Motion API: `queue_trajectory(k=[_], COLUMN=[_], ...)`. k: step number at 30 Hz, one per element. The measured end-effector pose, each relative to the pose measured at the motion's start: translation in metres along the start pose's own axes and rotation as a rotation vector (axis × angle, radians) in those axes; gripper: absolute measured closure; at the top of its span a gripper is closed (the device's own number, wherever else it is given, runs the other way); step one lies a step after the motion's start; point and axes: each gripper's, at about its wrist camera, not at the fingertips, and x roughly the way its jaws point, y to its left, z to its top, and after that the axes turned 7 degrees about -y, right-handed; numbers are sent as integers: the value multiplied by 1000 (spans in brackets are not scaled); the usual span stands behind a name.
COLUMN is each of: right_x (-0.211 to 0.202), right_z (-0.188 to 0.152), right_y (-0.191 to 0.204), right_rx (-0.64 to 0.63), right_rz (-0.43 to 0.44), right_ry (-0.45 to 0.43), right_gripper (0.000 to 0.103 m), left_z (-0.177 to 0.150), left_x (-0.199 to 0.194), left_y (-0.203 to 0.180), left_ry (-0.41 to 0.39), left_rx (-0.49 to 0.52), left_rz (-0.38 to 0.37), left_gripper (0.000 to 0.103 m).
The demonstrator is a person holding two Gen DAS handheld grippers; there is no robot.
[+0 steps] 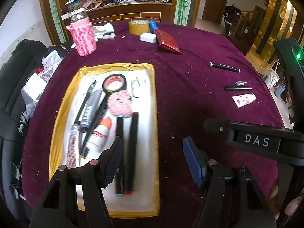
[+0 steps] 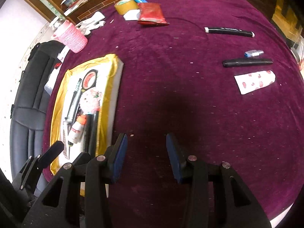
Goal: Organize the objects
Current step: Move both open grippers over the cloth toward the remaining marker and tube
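Observation:
A white tray with a yellow rim (image 1: 154,102) (image 2: 116,79) lies on the purple tablecloth and holds pens, black markers (image 1: 131,152), a black tape roll (image 1: 114,82), a pink fluffy ball (image 1: 120,104) and small tubes. My left gripper (image 1: 152,159) is open and empty, low over the tray's right edge. My right gripper (image 2: 146,157) is open and empty over bare cloth to the right of the tray. Loose on the right lie a black marker with white ends (image 2: 229,32), a dark pen (image 2: 247,62), a small blue item (image 2: 253,53) and a white tube with red prints (image 2: 254,81).
At the far side stand a pink knitted bottle (image 1: 83,36), a yellow tape roll (image 1: 138,27), a white block (image 1: 148,37), a red packet (image 1: 168,41) and white gloves (image 1: 103,31). A black chair (image 2: 30,102) sits left of the table. A cluttered counter runs behind.

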Motion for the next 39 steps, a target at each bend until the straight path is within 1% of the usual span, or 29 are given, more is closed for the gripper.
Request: queue_trajectory(k=[11, 17, 23, 27, 29, 34, 38, 39], right_x=[-9, -13, -14, -12, -13, -11, -8, -10], right_z=[5, 16, 41, 66, 81, 110, 122, 126], right_y=[-56, -90, -134, -160, -171, -178, -171, -167], right_rx=[50, 77, 96, 114, 115, 83, 23, 2], right_rz=[-9, -27, -90, -107, -123, -149, -157, -157], right_ry=[8, -4, -36, -45, -63, -93, -95, -110], right_gripper=[62, 62, 62, 62, 62, 62, 62, 62], left_z=[-1, -2, -8, -15, -20, -32, -42, -44], left_x=[11, 20, 32, 39, 43, 48, 56, 58], left_y=[-49, -67, -70, -70, -70, -73, -74, -74], left_ry=[35, 61, 107, 142, 163, 194, 213, 222], left_rx=[28, 31, 5, -15, -23, -27, -25, -30], left_rz=[-3, 2, 28, 40, 44, 36, 36, 35], left_gripper=[45, 45, 45, 45, 45, 45, 45, 45])
